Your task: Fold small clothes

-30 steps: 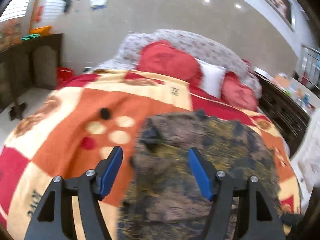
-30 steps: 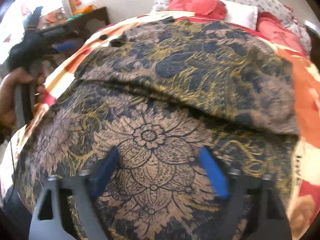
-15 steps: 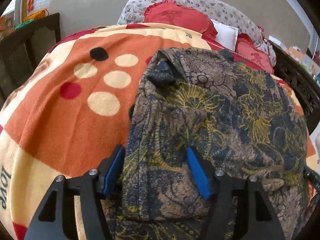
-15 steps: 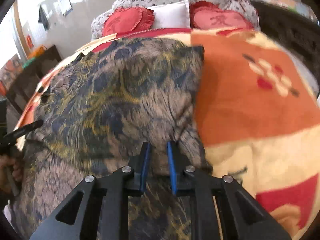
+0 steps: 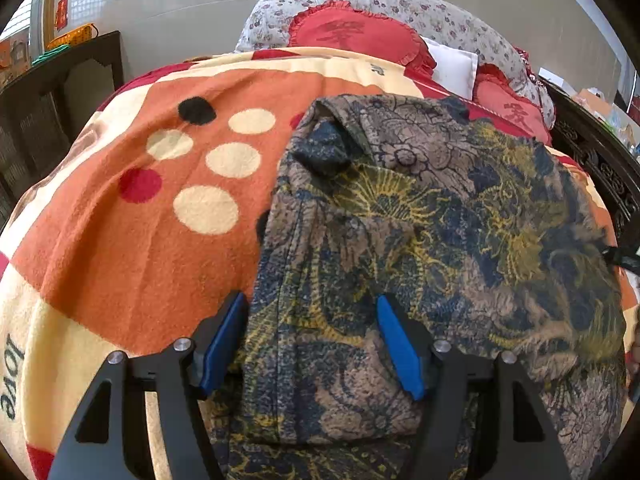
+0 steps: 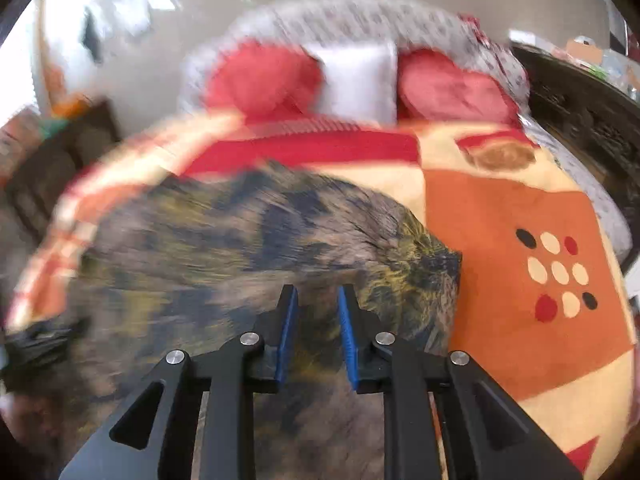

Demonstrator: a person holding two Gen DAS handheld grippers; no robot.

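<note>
Right wrist: blurred garment (image 6: 248, 248), narrowly parted tongs (image 6: 316, 304)

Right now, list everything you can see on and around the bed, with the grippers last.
garment: one, brown, navy and yellow print, folded over on the blanket
blanket: one, orange, cream and red with dots, covering the bed
red pillows: two, at the head of the bed
white pillow: one, between the red ones
floral bedding: grey-white, behind the pillows
dark furniture: left of the bed
left gripper: blue pads, open wide, straddling the garment's near edge
right gripper: blue pads, narrow gap, over the garment; view blurred, grip unclear
</note>
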